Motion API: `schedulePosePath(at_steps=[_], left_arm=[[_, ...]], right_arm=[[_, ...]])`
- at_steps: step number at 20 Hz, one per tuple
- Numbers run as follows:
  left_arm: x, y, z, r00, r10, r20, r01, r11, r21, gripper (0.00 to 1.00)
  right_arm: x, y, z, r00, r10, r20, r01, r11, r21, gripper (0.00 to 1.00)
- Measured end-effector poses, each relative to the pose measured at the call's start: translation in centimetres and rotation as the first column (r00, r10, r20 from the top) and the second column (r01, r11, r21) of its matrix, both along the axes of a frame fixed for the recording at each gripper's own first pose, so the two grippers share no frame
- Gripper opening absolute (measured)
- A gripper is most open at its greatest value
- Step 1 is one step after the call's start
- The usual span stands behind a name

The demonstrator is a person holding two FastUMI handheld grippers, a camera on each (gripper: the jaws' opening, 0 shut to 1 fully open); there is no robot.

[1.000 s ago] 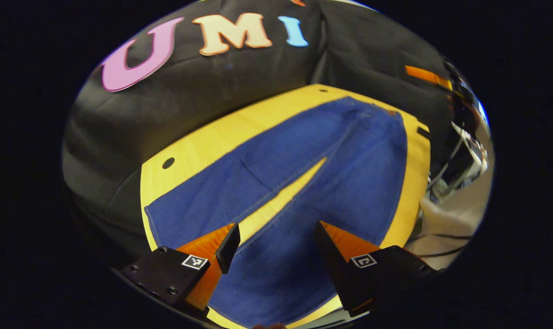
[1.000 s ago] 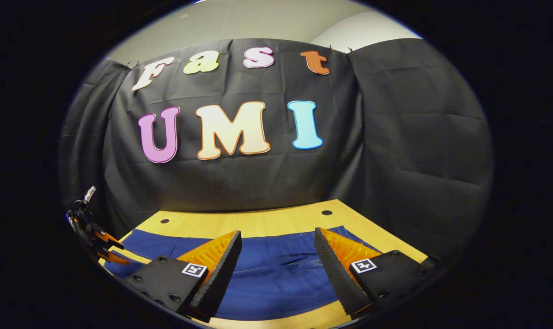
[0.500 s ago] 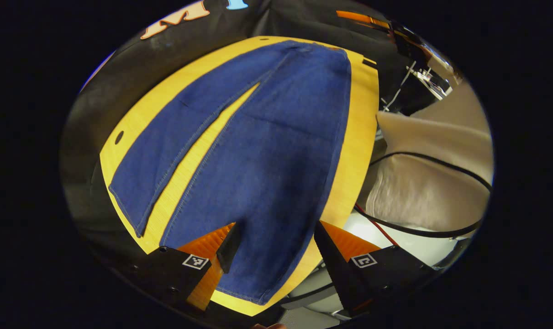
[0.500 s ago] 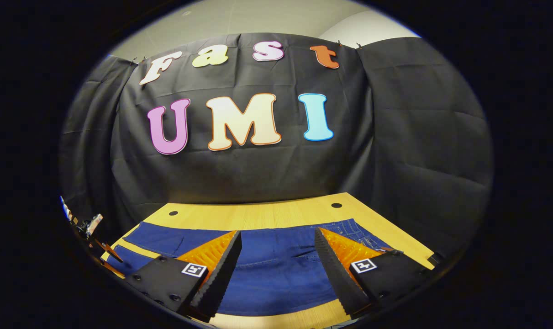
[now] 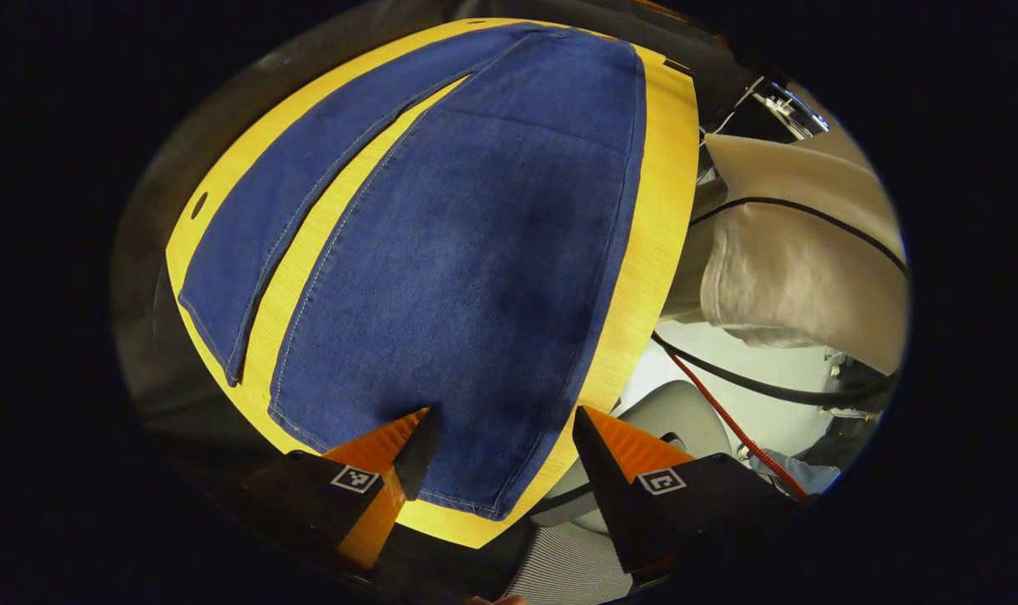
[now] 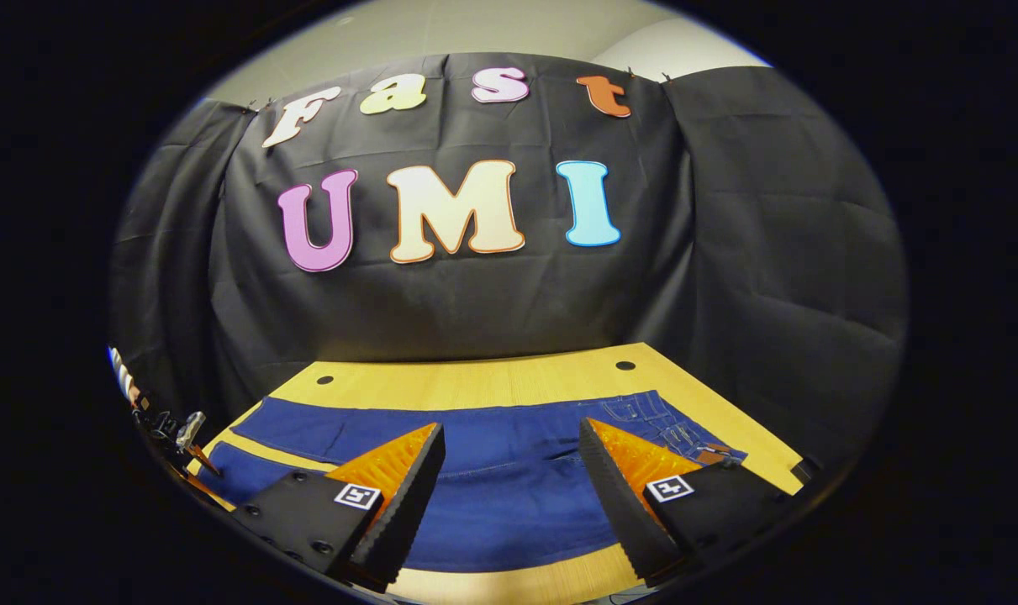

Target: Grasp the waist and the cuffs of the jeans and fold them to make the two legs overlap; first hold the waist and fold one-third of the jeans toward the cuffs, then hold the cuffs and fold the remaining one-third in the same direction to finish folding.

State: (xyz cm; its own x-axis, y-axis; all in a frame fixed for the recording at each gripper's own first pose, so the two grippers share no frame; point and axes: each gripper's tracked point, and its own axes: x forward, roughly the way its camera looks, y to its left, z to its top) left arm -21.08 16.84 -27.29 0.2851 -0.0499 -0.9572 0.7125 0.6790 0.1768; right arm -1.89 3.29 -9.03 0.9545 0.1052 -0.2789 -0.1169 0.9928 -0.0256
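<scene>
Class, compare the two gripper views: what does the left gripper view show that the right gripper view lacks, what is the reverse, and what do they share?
Left gripper view alone: the near leg's cuff at the table edge, a red cable, a beige cushion-like shape.

Right gripper view alone: the waist end with its pocket stitching, and the ceiling.

Both: the unfolded jeans on the yellow wooden table, and open tongs, left and right.

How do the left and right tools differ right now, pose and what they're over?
Left tool looks steeply down over a cuff of the jeans; right tool looks level toward the wall, over the waist end. Both are open, holding nothing.
</scene>
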Motion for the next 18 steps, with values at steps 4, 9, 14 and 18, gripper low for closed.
schedulePosePath(at_steps=[4, 9, 14, 18], left_arm=[[0.0, 0.4, -0.2, 0.998, -0.07, -0.009, 0.07, 0.996, 0.054, 0.95], [0.3, 0.3, -1.0, 0.997, -0.071, -0.04, 0.074, 0.994, 0.079, 0.95], [0.7, 0.5, -0.8, 0.996, -0.068, -0.057, 0.073, 0.994, 0.084, 0.96], [1.9, 1.6, -0.4, 0.998, -0.016, -0.057, 0.02, 0.997, 0.078, 0.66]], right_arm=[[0.0, -0.5, 0.0, 1.0, -0.008, -0.004, 0.008, 1.0, -0.009, 0.99], [0.0, -1.0, -0.7, 1.0, -0.025, -0.018, 0.025, 1.0, -0.006, 0.99], [0.1, -0.8, -1.2, 0.999, -0.026, -0.029, 0.027, 1.0, 0.016, 0.94], [0.4, -0.5, -1.1, 0.999, -0.022, -0.027, 0.022, 1.0, 0.016, 0.98]])
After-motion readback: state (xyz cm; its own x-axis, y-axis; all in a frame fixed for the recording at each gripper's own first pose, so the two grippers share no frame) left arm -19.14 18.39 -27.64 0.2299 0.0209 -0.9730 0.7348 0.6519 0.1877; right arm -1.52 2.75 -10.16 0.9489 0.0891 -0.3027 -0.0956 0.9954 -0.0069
